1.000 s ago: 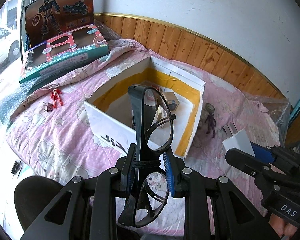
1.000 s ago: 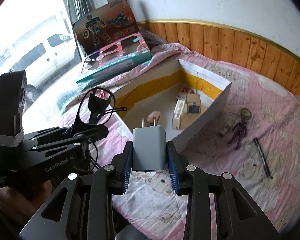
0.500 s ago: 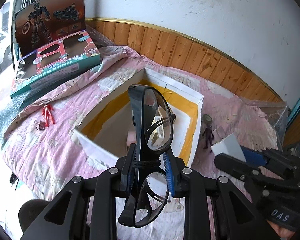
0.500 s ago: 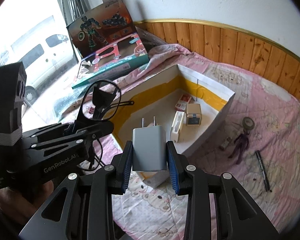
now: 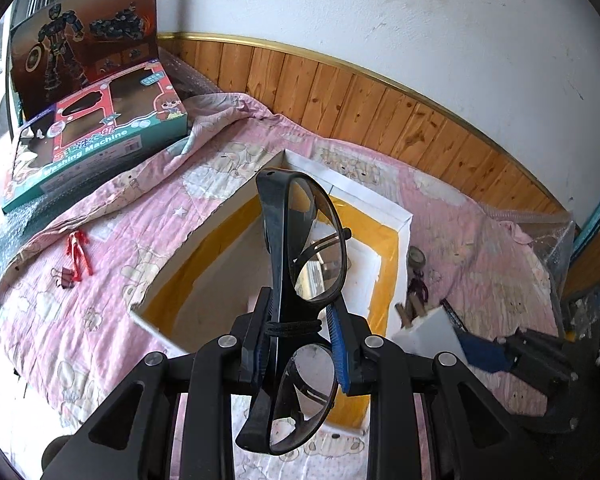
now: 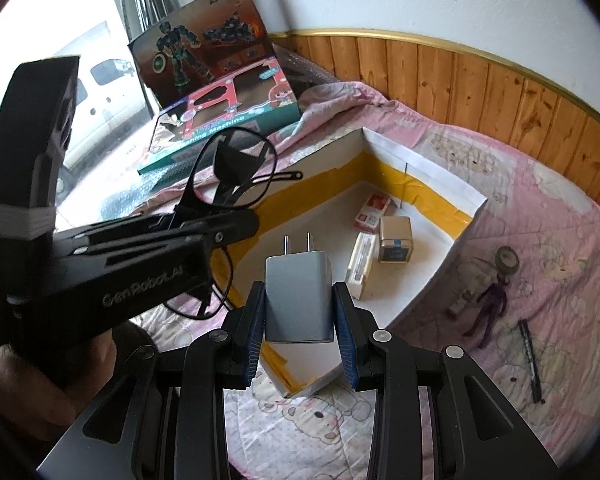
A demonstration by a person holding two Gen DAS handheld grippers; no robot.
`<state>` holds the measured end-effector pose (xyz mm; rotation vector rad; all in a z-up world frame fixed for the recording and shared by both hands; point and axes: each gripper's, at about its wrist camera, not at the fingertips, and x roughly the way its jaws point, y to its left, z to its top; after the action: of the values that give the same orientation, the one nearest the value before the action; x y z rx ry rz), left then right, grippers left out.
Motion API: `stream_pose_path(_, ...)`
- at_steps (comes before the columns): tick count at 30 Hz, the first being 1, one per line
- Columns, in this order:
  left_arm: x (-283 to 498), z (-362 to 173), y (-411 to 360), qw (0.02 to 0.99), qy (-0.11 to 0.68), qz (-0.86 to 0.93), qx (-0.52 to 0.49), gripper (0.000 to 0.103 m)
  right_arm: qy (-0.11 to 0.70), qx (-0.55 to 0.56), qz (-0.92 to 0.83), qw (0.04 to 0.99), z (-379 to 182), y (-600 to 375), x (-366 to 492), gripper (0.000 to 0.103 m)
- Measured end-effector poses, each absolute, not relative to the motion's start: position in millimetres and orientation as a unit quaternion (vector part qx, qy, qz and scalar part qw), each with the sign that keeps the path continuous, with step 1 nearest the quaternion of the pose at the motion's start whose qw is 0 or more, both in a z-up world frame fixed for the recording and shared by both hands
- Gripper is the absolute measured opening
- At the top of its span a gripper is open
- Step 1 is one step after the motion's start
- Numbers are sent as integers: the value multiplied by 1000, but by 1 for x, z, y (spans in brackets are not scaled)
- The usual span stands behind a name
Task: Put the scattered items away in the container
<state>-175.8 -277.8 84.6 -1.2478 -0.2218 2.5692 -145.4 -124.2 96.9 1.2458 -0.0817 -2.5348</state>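
While the left gripper [image 5: 300, 336] clamps its fingers on black-framed plastic eyeglasses [image 5: 296, 280] held upright, the right gripper [image 6: 299, 320] pinches a grey rectangular wall charger [image 6: 299, 294], prongs pointing to 12 o'clock. Both hover over the near edge of the open white cardboard box with yellow tape [image 6: 420, 168] on the pink quilted bed [image 6: 540, 216]. A purple figure [image 6: 490, 308] lies at 3 o'clock outside the box.
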Motion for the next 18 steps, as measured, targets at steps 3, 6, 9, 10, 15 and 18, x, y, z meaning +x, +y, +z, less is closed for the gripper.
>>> stream_pose_path(3,-188,82,-278,141,-79,885,-438,28,-31,441,-882,161,93,-126,-151,35)
stream_pose_path(6,-199,79,-278,144,-80,880,-444,28,-38,447,-878,167,88,-127,-158,35)
stream_pose_path(9,-211,76,-277,151,-77,876,-452,28,-44,453,-873,174,85,-128,-164,35)
stream_pose_path(10,-215,74,-277,153,-77,874,-455,28,-45,454,-872,175,83,-128,-166,35)
stream_pose_path(15,-232,67,-273,157,-71,867,-467,28,-45,463,-867,179,75,-132,-175,35)
stream_pose_path(18,-244,60,-271,158,-71,862,-477,28,-46,470,-862,181,69,-134,-180,35)
